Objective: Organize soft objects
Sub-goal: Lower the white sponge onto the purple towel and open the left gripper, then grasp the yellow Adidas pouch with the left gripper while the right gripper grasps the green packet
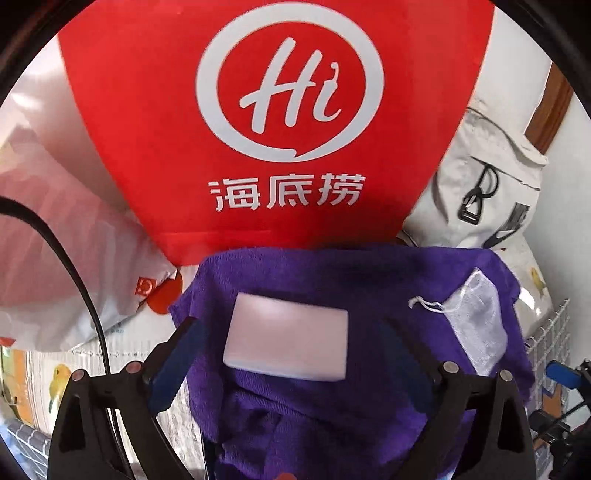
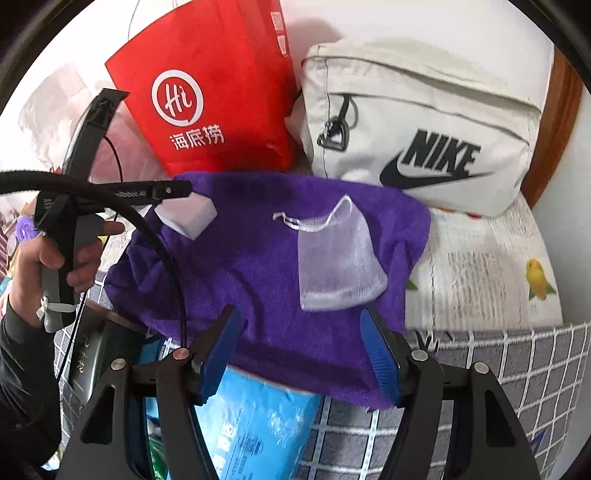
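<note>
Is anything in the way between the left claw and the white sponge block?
No. The left claw is open right over the sponge, which lies bare on the purple towel. The mesh pouch lies off to the side.

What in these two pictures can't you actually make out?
- Left wrist view: red bag top, cut by the frame edge.
- Left wrist view: white block, blurred; its material is unclear.
- Right wrist view: blue pack, partly under the purple towel; its print is unreadable.
- Mesh pouch: contents unclear.

White wall [image 2: 406, 22] behind, brown wooden trim [image 2: 554, 140] at right.
</note>
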Tool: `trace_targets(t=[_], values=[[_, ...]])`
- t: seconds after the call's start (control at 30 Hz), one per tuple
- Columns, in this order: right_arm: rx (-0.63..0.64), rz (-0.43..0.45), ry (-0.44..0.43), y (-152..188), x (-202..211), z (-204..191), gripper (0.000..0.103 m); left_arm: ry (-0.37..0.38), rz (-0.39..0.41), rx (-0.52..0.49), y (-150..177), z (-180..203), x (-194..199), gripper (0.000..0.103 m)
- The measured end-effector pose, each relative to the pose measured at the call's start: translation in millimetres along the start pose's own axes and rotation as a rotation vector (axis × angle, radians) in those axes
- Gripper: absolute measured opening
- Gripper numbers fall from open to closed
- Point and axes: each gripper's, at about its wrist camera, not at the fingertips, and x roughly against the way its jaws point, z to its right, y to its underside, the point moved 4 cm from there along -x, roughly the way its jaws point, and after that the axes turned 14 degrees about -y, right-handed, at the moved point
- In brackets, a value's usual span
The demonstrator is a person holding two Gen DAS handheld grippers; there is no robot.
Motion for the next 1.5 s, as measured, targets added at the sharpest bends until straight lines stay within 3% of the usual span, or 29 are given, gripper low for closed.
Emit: trace_targets(t=[0.23,0.43,0.6,0.8,1.1,1.5], values=[[0.066,0.049,0.042,22.1,24.8,-30.1,0.067,-0.002,0.032,-0.006,21.4,-10.7,30.9,0.097],[0.086,0.105,-0.071,50.9,54.2,-62.7,0.079,-0.001,0.094,-0.025,51.1,-24.5,74.1,0.097],[0.08,0.113,-0.017,87.6,71.9,-84.5,0.079,0.028,0.136,-0.02,86.7,-35.8,114.8,0.097],[0.102,0.125,-0.092,139.4,86.3,-108.0,0.079,-0.001,0.154,-0.042,144.0,-42.9,146.6,0.097],[0.157,0.037,-0.124,199.1,41.4,-120.4,0.079,0.012,0.151,0.001,218.4,-51.4,169.8,0.097],[0.116,-0.012,-0.239,202.5,-11.1,-125.0,0.079,0.03,0.118,0.011,255.2,-61.5,164.6,0.097]])
